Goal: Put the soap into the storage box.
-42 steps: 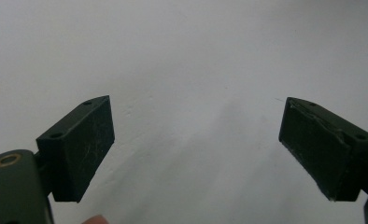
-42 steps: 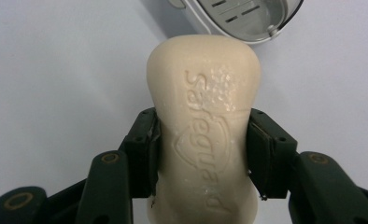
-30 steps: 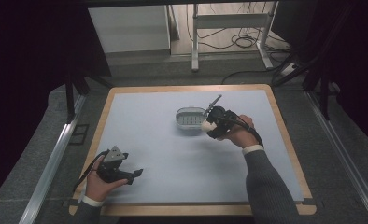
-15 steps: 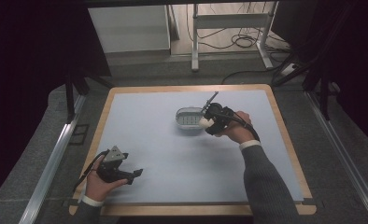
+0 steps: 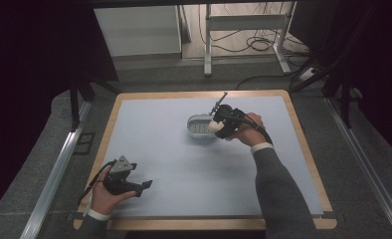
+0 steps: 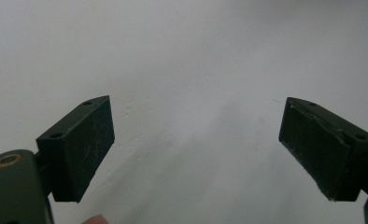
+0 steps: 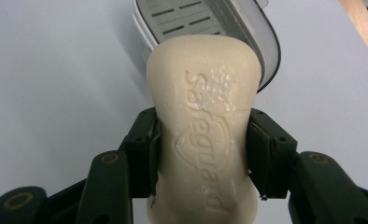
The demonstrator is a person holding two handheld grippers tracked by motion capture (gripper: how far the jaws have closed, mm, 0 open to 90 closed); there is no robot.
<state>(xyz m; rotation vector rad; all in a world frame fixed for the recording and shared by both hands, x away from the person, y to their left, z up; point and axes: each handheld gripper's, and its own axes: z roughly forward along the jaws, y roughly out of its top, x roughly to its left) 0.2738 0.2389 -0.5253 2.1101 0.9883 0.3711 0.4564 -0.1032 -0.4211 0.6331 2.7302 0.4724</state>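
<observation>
— While my right gripper (image 7: 201,154) is clamping the soap (image 7: 203,130) by its sides, where is it sitting?

— It's hanging just at the near rim of the dish (image 7: 261,51), soap pointing toward it. In the high view the right gripper (image 5: 218,127) is hovering at the dish's (image 5: 199,125) right edge, middle of the mat (image 5: 184,164), a bit toward the far side.

— Is the soap touching the dish?

— Can't tell. It's overlapping the rim in the right gripper view, but contact isn't clear. The soap is cream, with raised lettering facing the camera, and both pads are pressing into its sides.

— Dish state?

— Grey-white, oval, slotted floor showing, lying flat on the mat.

— Left gripper?

— I'm holding the left gripper (image 5: 143,186) low at the near left corner of the mat, well apart from the dish. Its jaws are standing wide apart with bare mat (image 6: 196,70) between them, gripping nothing.

— Hands?

— My right hand (image 5: 246,130) is wrapping its gripper, sleeve coming in from the bottom right. My left hand (image 5: 107,195) is resting near the table's (image 5: 303,144) wooden edge.
</observation>
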